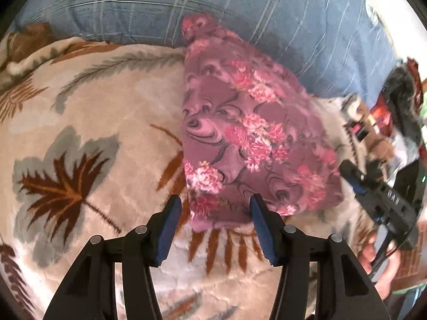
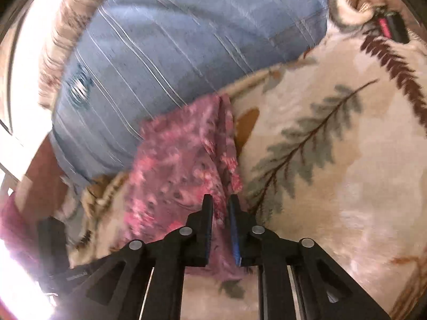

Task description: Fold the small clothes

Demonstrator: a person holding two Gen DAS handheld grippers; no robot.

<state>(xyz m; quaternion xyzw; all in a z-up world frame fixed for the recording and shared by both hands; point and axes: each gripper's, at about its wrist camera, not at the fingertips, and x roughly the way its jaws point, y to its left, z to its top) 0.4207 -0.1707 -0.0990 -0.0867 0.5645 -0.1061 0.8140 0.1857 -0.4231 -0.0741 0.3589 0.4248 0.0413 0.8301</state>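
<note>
Pink floral cloth (image 1: 248, 138) lies folded on the leaf-print blanket (image 1: 101, 112) by the blue plaid pillow (image 1: 240, 8), left gripper (image 1: 216, 208) spread above its near corner, right gripper (image 2: 221, 202) narrowly parted, cloth between its jaws

Garment (image 1: 248, 133) lies on blanket (image 1: 106, 112), far end against the pillow (image 1: 240, 8). Pillow sits behind blanket. Both tongs over garment's near edge.
</note>
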